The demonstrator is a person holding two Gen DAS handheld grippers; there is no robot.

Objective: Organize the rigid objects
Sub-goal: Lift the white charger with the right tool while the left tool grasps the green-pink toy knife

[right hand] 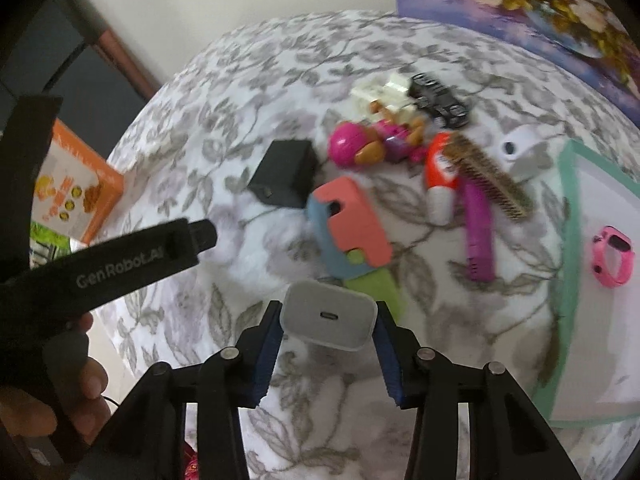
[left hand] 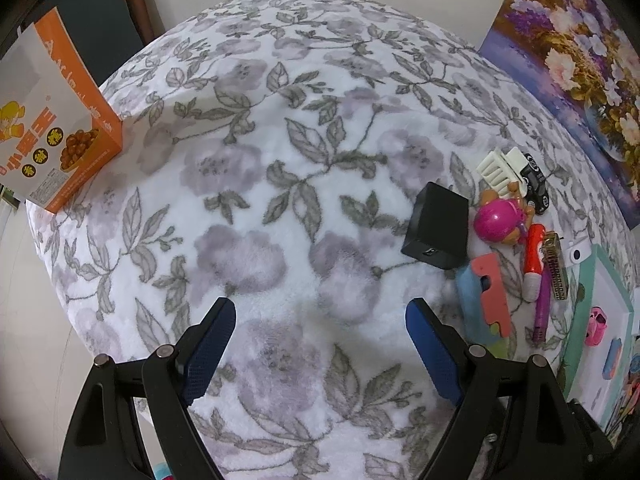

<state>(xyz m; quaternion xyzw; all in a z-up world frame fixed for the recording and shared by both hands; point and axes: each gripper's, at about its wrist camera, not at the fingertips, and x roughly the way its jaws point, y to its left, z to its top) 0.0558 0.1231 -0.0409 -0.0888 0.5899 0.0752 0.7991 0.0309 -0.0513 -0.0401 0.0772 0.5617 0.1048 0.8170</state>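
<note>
My right gripper (right hand: 329, 320) is shut on a white USB charger block (right hand: 329, 316) and holds it above the floral blanket. My left gripper (left hand: 320, 320) is open and empty over bare blanket; its body also shows in the right wrist view (right hand: 132, 252). A pile of small objects lies to the right: a black box (left hand: 438, 226) (right hand: 285, 180), a pink-helmet doll (left hand: 504, 220) (right hand: 368, 144), a coral and blue foam piece (left hand: 490, 294) (right hand: 348, 224), a red and white tube (left hand: 534, 262) (right hand: 440, 176), a purple pen (right hand: 478, 232), a comb (right hand: 490, 178), a black toy car (right hand: 440, 100).
A teal-rimmed white tray (right hand: 566, 216) (left hand: 580, 312) at the right holds a pink watch (right hand: 612, 256). An orange snack box (left hand: 60, 120) (right hand: 76, 184) stands at the left edge. A flower painting (left hand: 580, 52) leans at the back right. A white earbud case (right hand: 524, 148) lies by the tray.
</note>
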